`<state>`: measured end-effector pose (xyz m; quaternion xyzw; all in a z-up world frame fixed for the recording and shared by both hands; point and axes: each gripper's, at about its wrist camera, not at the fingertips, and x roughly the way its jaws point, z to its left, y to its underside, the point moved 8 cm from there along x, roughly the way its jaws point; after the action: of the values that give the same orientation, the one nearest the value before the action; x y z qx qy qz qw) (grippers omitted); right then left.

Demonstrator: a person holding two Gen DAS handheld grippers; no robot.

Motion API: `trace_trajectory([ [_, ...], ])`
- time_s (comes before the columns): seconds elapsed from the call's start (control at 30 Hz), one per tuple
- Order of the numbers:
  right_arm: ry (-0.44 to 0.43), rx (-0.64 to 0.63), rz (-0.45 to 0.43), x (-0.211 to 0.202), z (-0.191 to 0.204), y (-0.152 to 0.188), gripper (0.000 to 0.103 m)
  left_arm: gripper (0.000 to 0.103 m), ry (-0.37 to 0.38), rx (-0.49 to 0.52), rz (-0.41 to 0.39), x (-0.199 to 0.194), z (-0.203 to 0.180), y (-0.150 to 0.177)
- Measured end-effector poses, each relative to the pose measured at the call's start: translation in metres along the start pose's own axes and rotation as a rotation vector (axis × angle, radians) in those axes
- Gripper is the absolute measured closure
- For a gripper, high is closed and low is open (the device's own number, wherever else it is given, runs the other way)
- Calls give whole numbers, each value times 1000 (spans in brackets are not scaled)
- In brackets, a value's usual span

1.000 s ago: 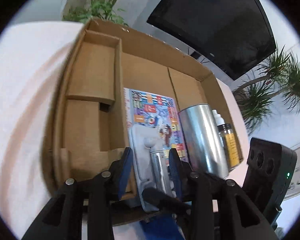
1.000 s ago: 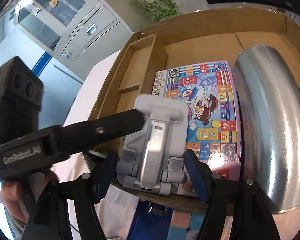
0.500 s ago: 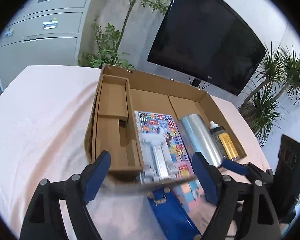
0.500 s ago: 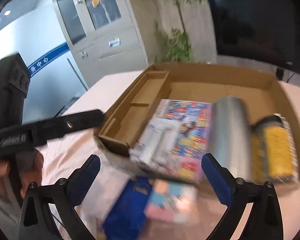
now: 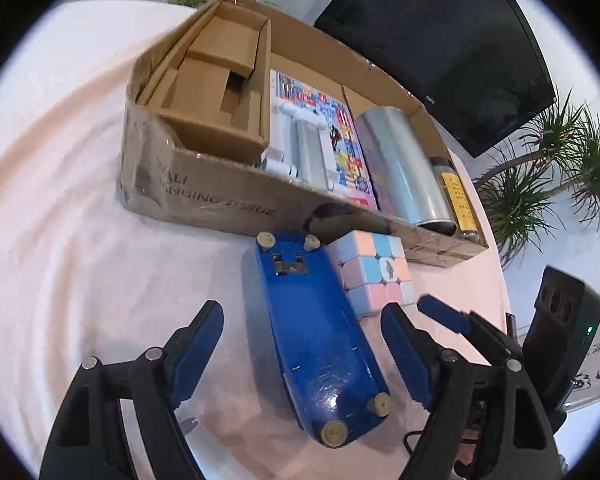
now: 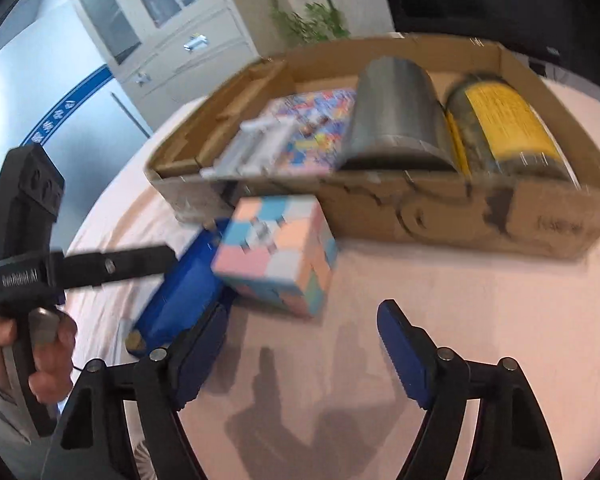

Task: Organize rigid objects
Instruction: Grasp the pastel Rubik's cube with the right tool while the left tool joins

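Both empty, jaws spread. Left hand-held gripper (image 5: 302, 344) straddles blue stapler (image 5: 320, 344): clamp mid-body, avoid puzzle cube (image 5: 374, 270) alongside, lift into cardboard box (image 5: 204, 196).

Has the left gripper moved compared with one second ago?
Yes. The left gripper has drawn back from the cardboard box, out over the table toward the person. Its jaws stood over the box's near wall; now they stand open around the blue object.

bright even light; fisheye edges curve and vignette; right view motion-blurred, soft shadows on tablecloth (image 6: 440, 320).
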<state>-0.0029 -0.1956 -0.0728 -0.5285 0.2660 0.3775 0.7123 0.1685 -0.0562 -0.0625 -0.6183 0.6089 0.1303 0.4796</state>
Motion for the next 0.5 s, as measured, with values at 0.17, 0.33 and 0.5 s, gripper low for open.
trace_trajectory([
  [0.17, -47, -87, 28, 15, 15, -9, 34, 23, 86, 53, 6, 2, -34, -14],
  [0.33, -102, -145, 17, 16, 18, -9, 36, 31, 91, 93, 102, 39, -57, -15],
  [0.5, -123, -196, 33, 28, 21, -14, 50, 46, 49, 100, 135, 63, -55, -14],
])
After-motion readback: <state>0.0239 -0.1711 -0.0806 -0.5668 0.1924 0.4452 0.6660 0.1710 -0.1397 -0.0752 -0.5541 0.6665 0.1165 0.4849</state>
